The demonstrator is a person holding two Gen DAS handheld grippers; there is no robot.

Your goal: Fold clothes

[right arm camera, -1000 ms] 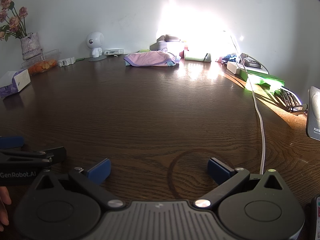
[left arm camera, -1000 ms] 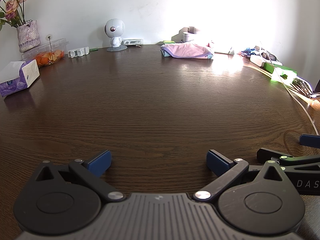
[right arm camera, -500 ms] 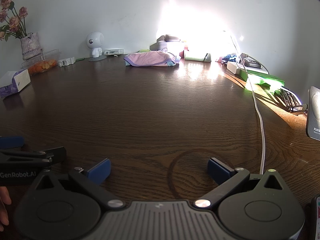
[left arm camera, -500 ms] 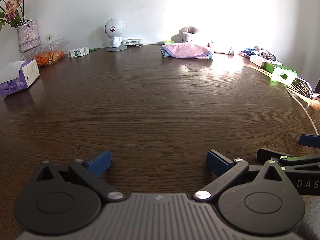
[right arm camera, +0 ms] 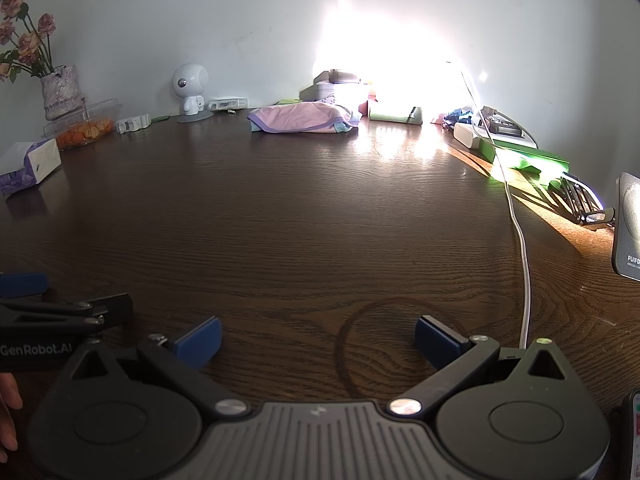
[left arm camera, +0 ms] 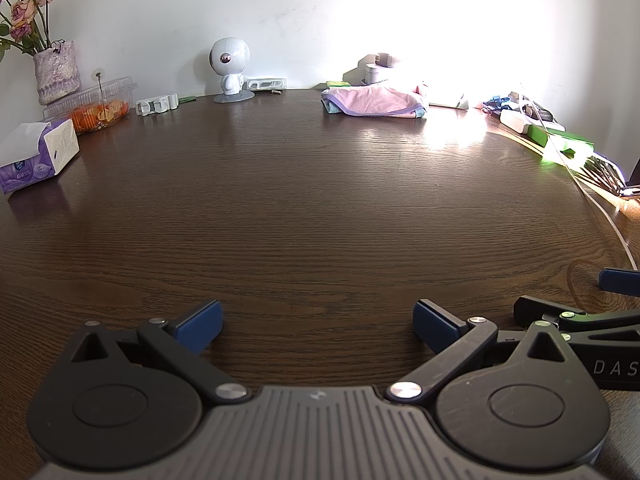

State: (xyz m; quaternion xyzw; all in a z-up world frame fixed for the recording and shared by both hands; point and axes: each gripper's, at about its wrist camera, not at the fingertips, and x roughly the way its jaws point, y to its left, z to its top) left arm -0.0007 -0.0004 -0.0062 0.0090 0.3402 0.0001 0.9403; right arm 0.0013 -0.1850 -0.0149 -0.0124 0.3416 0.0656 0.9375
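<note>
A pile of folded clothes (left arm camera: 376, 101), pink with a purple hem on top, lies at the far edge of the dark wooden table (left arm camera: 312, 208); in the right wrist view the clothes (right arm camera: 302, 118) sit left of the sun glare. My left gripper (left arm camera: 318, 318) rests low over the near table, open, nothing between its blue pads. My right gripper (right arm camera: 318, 338) stands open and empty beside it, over a ring mark in the wood. Each gripper shows at the edge of the other's view. Both are far from the clothes.
A tissue box (left arm camera: 38, 154), a clear box of orange snacks (left arm camera: 94, 108), a vase of flowers (left arm camera: 54, 70) and a white robot figure (left arm camera: 230, 68) line the left and back. A white cable (right arm camera: 520, 240), green boxes (right arm camera: 524, 158) and a dark stand (right arm camera: 628, 224) crowd the right edge.
</note>
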